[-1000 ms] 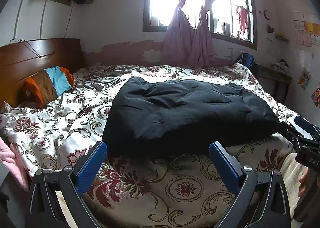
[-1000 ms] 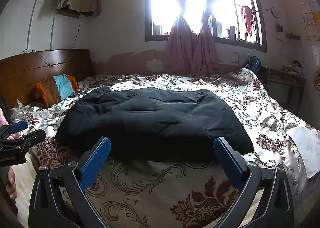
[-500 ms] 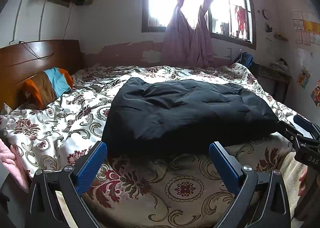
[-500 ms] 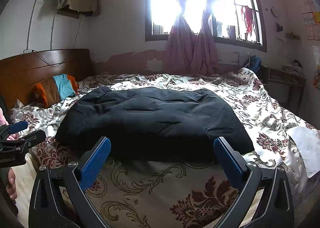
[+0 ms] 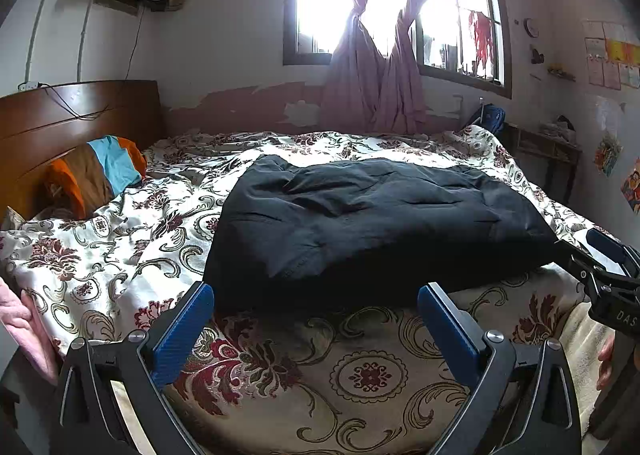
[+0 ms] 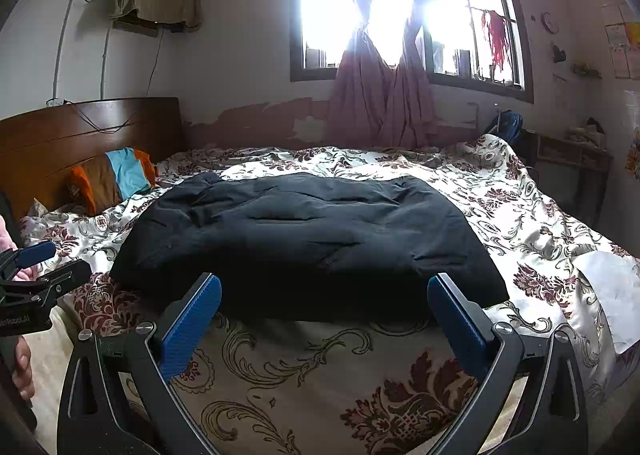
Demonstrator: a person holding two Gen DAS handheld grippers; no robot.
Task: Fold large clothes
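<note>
A large black padded garment point(image 5: 372, 223) lies folded into a rough rectangle in the middle of the bed; it also shows in the right wrist view point(image 6: 304, 239). My left gripper point(image 5: 316, 319) is open and empty, held just short of the garment's near edge. My right gripper point(image 6: 324, 315) is open and empty, also just short of the near edge. The right gripper shows at the right edge of the left wrist view point(image 5: 608, 267), and the left gripper shows at the left edge of the right wrist view point(image 6: 36, 267).
The bed has a floral cover point(image 5: 120, 223) and a wooden headboard point(image 5: 60, 123) on the left with an orange, brown and blue pillow point(image 5: 96, 171). A white cloth point(image 6: 608, 295) lies at the bed's right edge. A window with pink curtains point(image 5: 372, 67) is behind, and a small table point(image 6: 568, 155) stands at the right wall.
</note>
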